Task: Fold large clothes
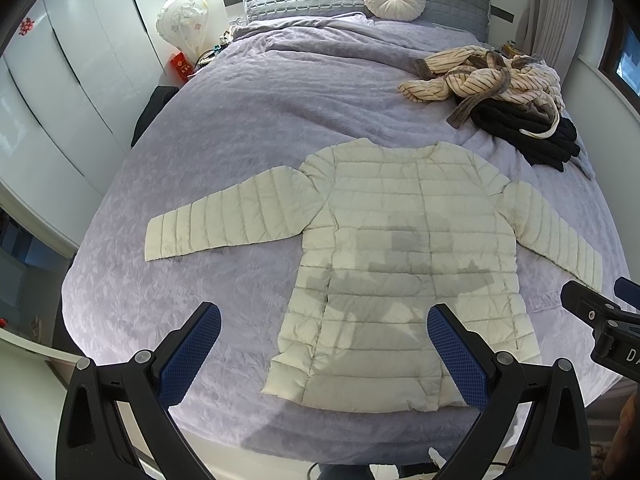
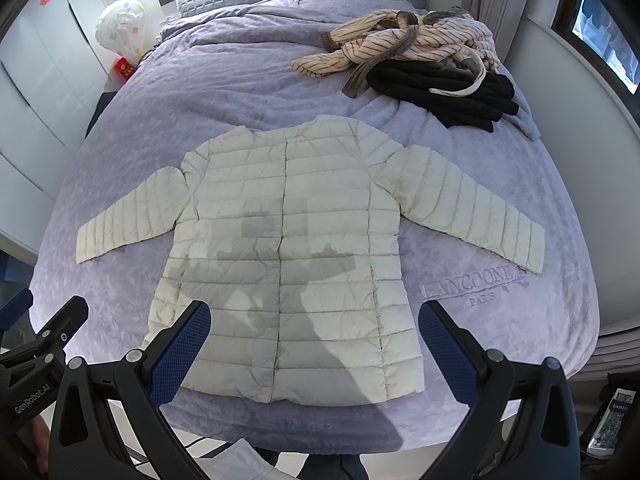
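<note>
On the near half of the bed the jacket lies flat, sleeves spread left and right. Left gripper and right gripper hover above its hem, fingers wide, holding nothing. Slippery quilting could slide from a shallow pinch, skewing the fold.

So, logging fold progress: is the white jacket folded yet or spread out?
Spread out: the jacket lies flat on the bed, both sleeves out sideways.
</note>
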